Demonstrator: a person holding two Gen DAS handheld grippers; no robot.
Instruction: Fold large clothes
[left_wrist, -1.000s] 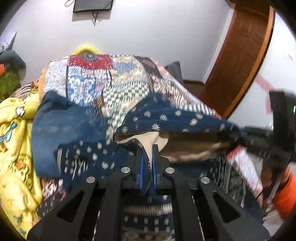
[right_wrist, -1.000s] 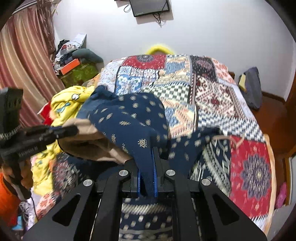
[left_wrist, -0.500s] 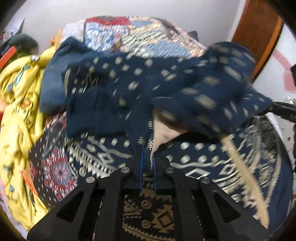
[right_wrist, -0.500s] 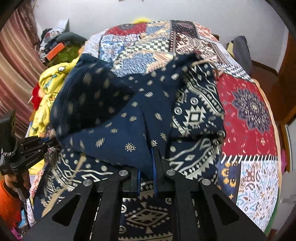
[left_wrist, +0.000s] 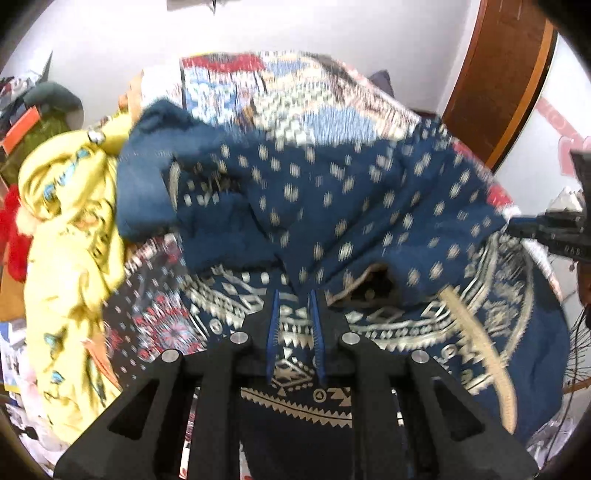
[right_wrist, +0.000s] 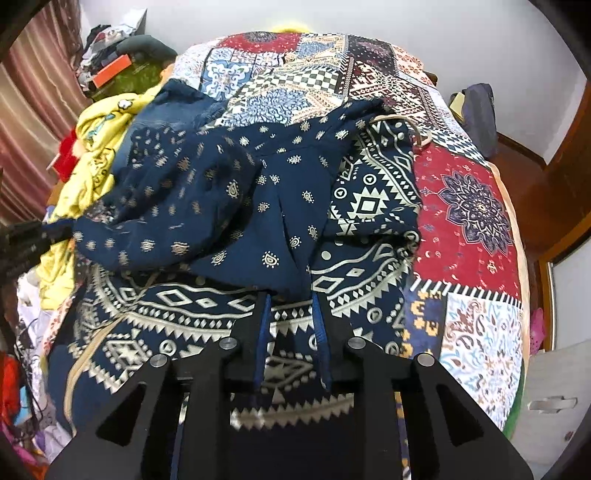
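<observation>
Navy print garment (right_wrist: 236, 206) lies folded over itself at bed centre, on patchwork bedspread (right_wrist: 469, 206), w/ yellow cloth (right_wrist: 96, 147) at 9 o'clock. Left tool (left_wrist: 293, 295) opening, pads spread, fabric edge just off tips, not pinched. Right tool (right_wrist: 291, 295) likewise opening, nothing gripped

no legible text, labels or brands on anything in view
</observation>
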